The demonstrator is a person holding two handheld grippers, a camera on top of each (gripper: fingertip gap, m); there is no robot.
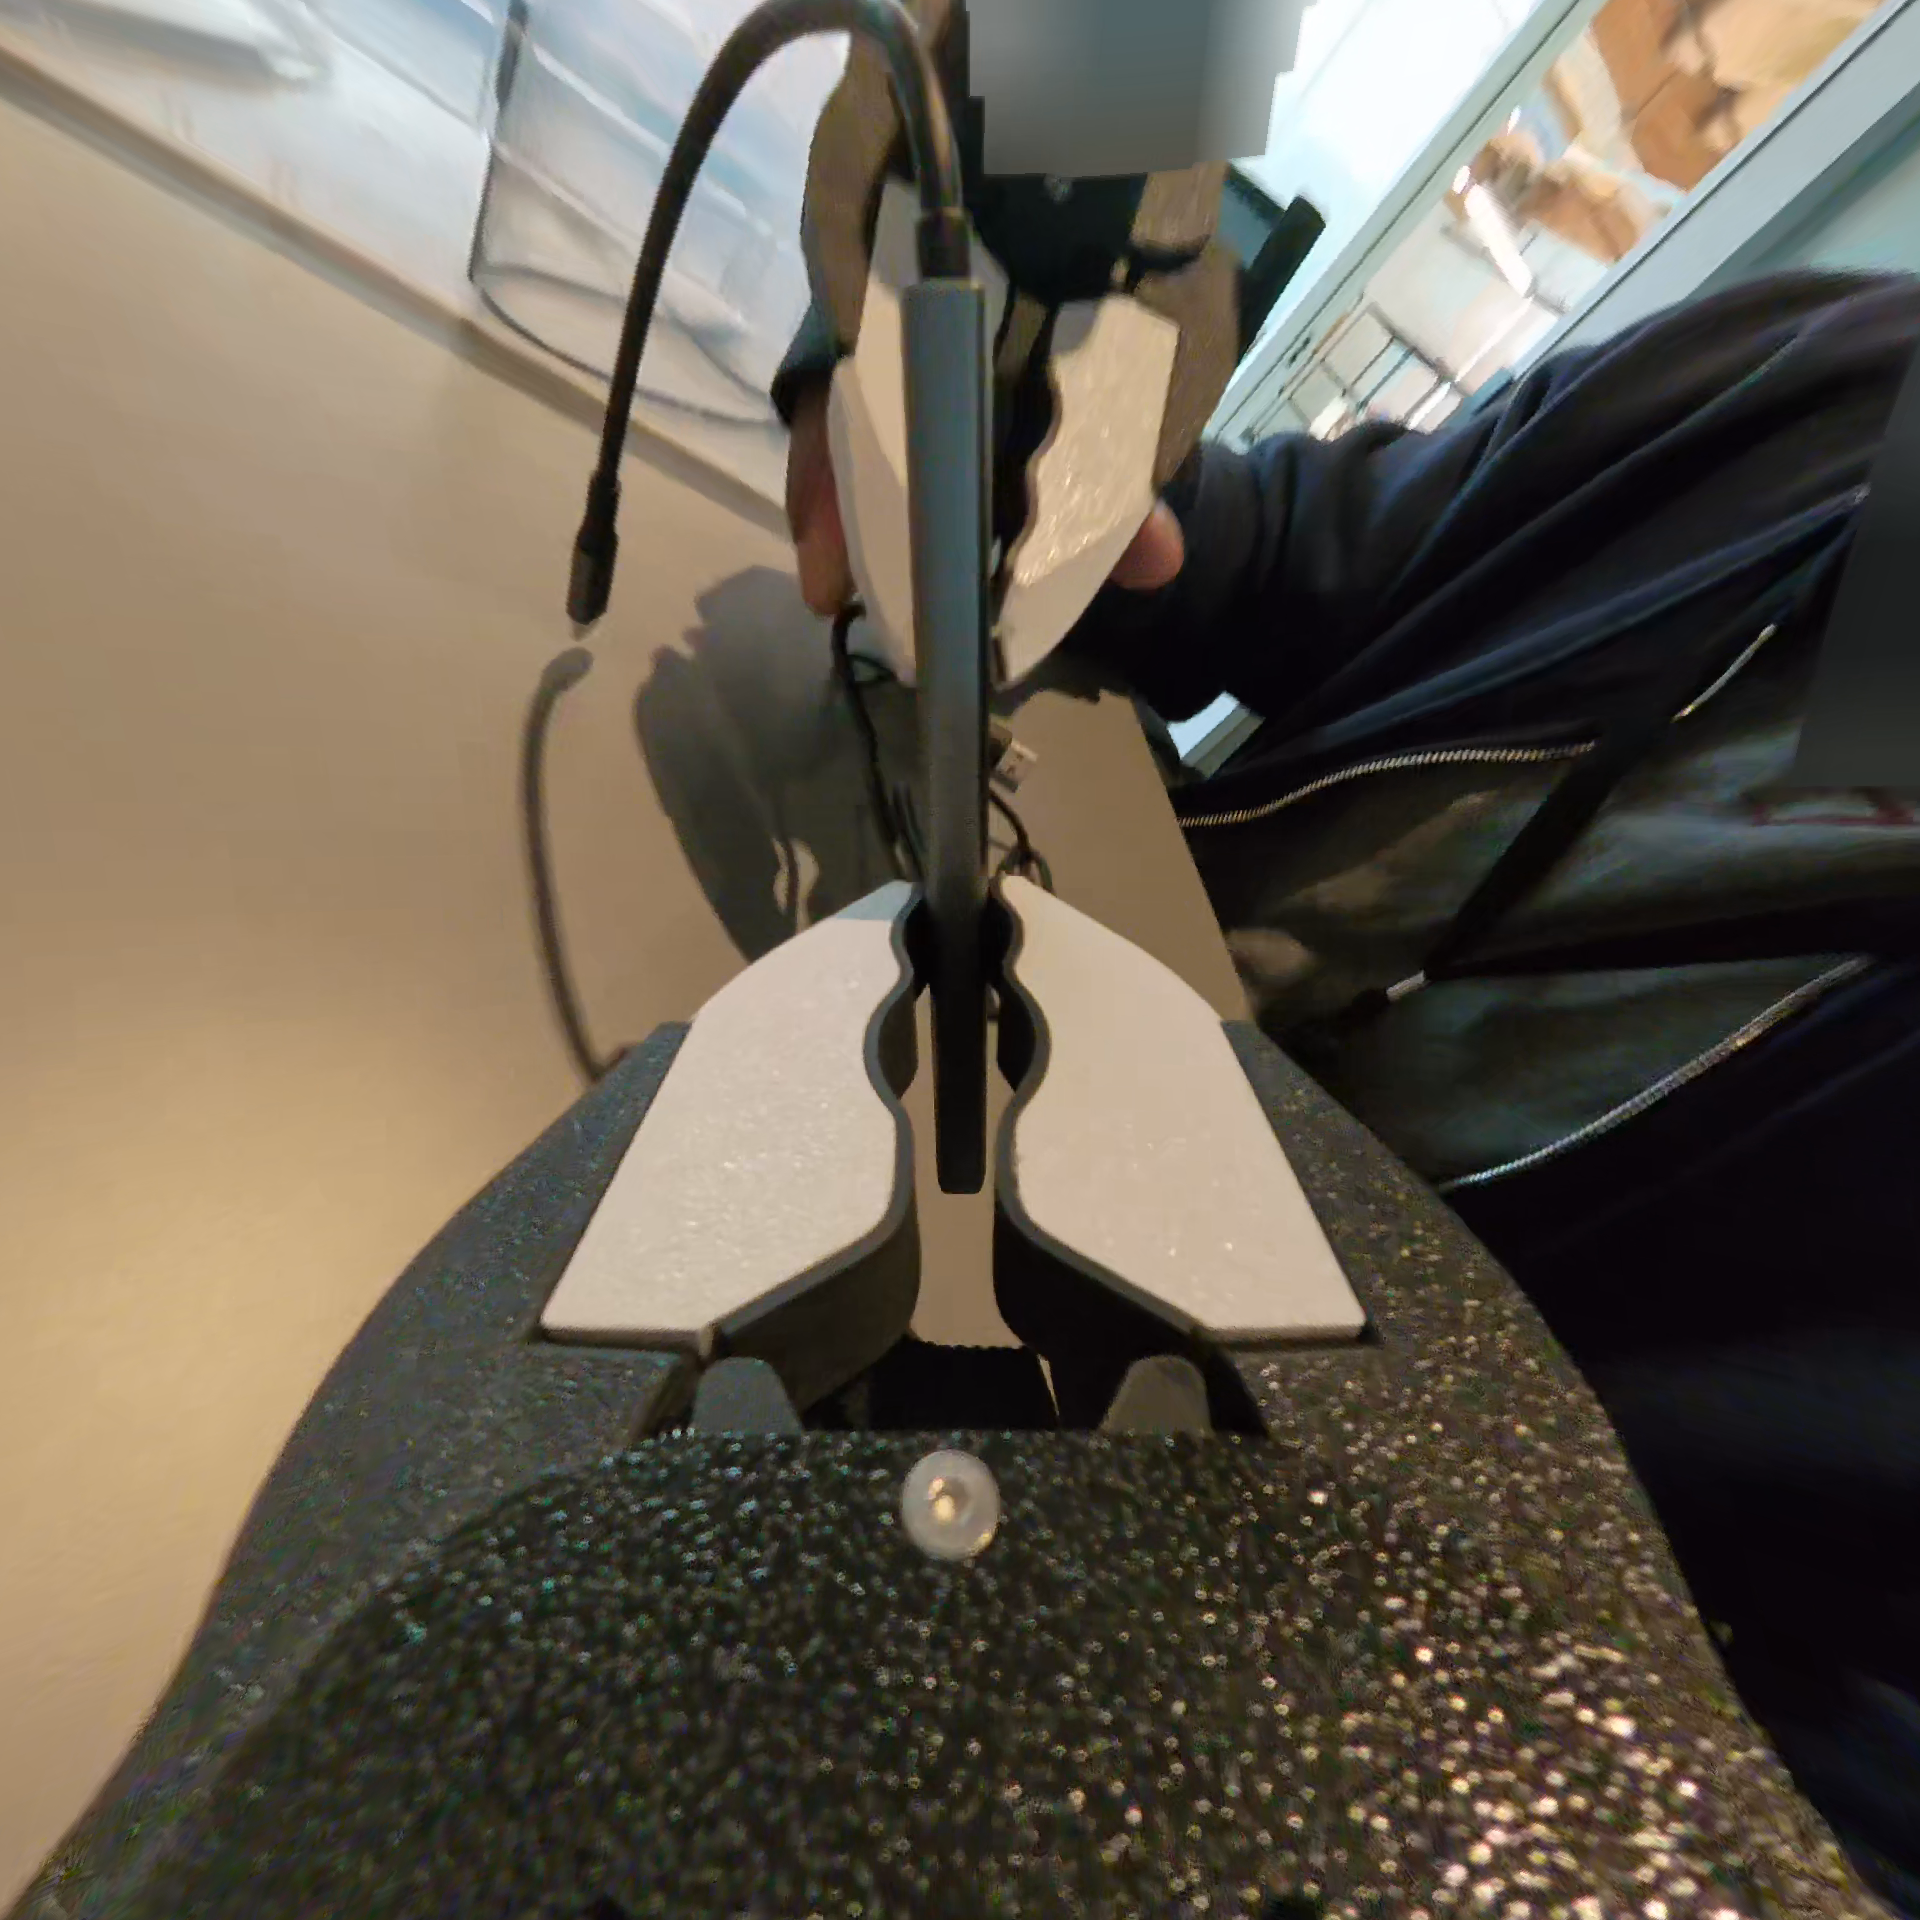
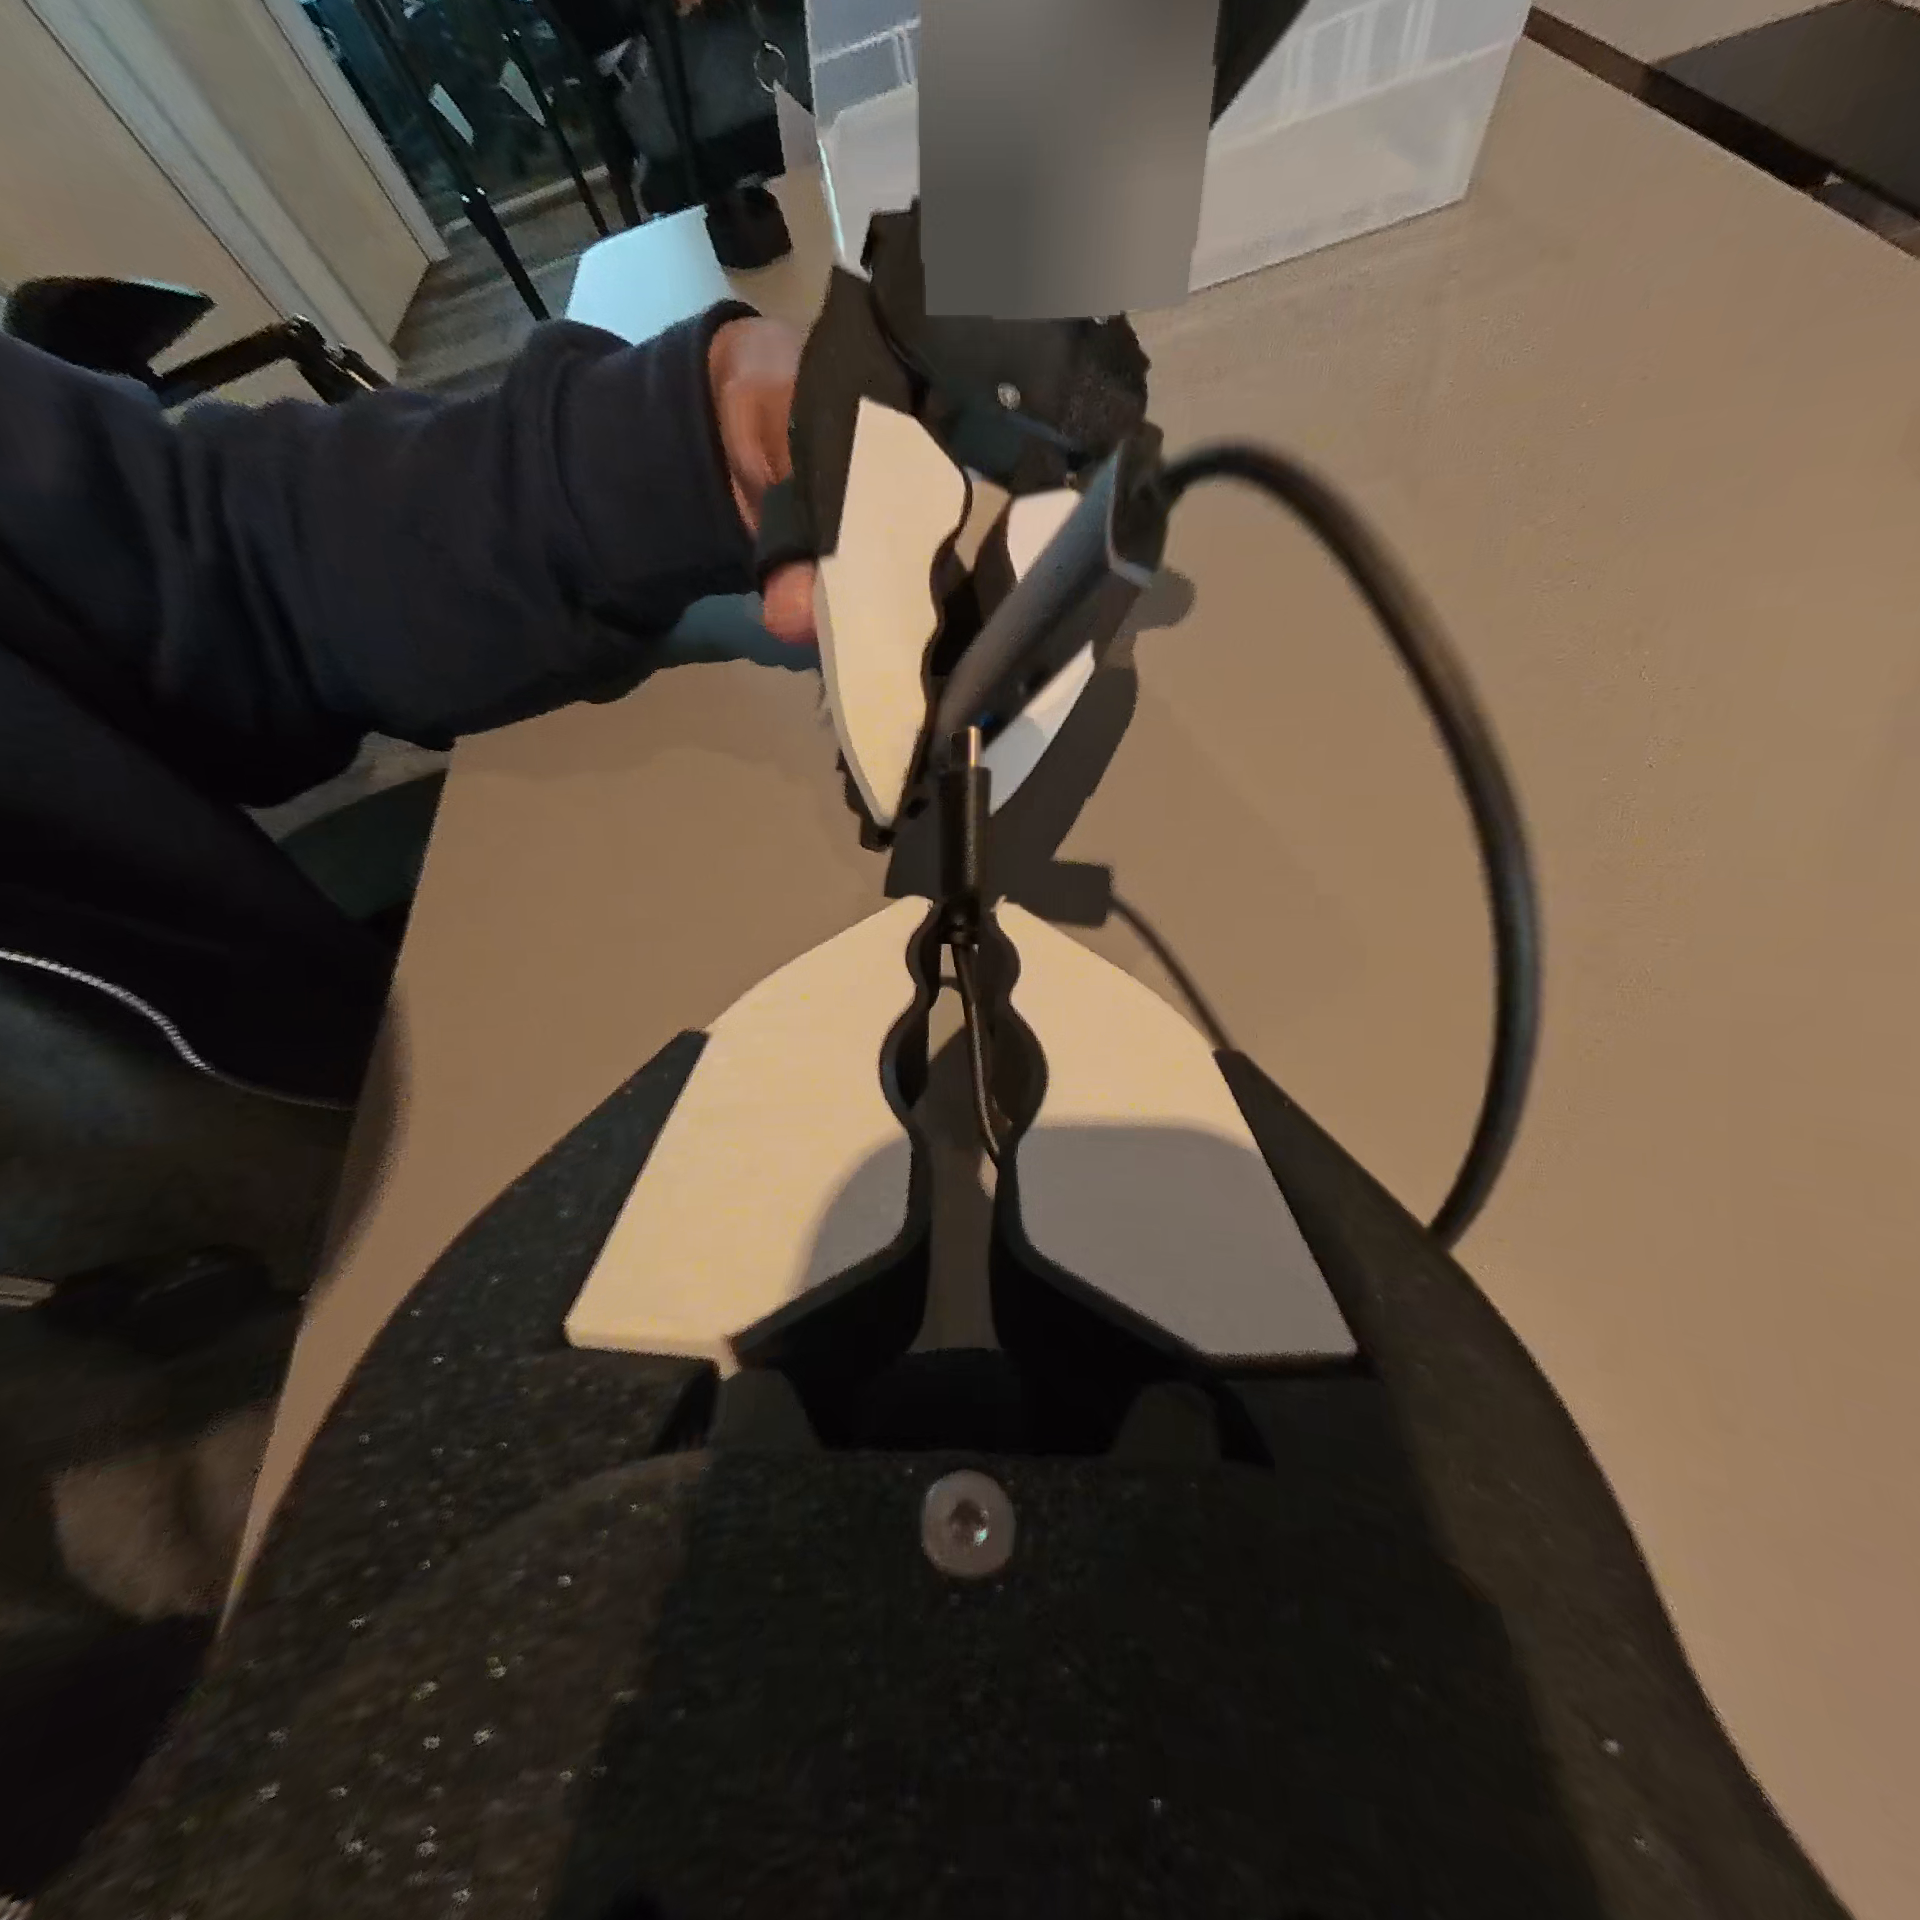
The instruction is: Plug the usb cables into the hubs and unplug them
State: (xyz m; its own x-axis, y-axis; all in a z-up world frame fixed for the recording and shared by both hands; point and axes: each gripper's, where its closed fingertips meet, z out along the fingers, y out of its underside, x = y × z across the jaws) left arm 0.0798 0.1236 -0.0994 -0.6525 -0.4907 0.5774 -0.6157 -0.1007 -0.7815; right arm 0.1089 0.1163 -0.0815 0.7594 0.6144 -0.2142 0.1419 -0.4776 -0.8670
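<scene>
Left wrist view, beige table (image 1: 260, 727), glass partition (image 1: 1507, 208)

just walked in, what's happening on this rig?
A person in a dark jacket holds both handheld tools above a beige table. The left claw is shut on a slim dark grey metal USB hub, whose thick black attached cable dangles free. The right claw is shut on a small black USB plug with a thin black lead. The plug's metal tip sits right at the hub's end; whether it is seated is unclear.
</scene>
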